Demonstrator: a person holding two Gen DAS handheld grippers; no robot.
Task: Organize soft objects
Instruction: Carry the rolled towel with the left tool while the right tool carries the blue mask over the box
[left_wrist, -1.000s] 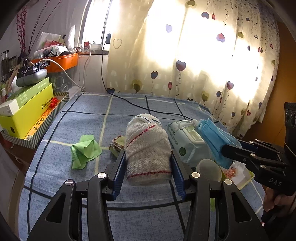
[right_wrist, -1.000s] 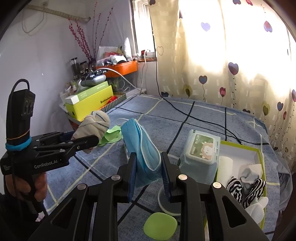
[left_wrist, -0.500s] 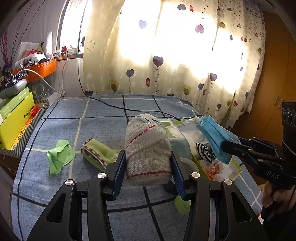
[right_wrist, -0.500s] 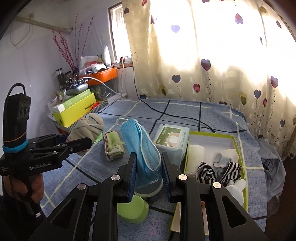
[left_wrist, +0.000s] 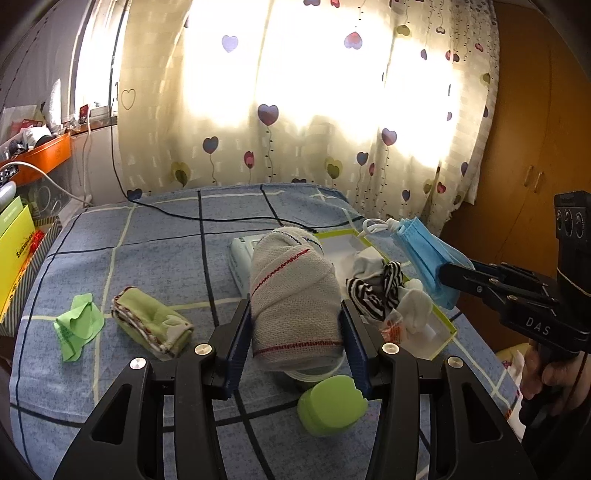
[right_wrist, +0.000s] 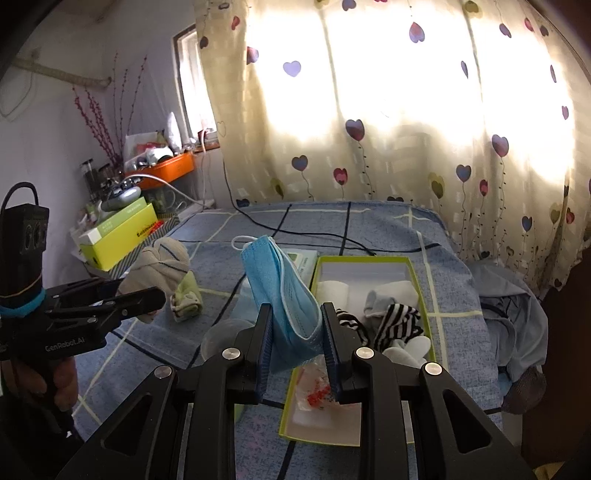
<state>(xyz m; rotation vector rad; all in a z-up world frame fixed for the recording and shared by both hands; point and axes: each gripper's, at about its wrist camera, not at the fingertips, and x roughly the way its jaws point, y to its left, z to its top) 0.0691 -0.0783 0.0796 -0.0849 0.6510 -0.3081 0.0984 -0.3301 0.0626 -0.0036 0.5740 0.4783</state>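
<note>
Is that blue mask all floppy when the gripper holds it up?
Probably yes. The blue mask is thin pleated fabric, bending where the right gripper pinches it. Its ear loop curls loosely, so it likely weighs very little and might sway.

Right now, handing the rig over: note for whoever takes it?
Left gripper: jaws shut on the rolled beige towel, off the bed.
Right gripper: jaws shut on the blue face mask, near the green-rimmed box.
Done: striped sock and white socks in the box.
Left: box both held items, then the green folded cloth and green rag on the bed.
</note>
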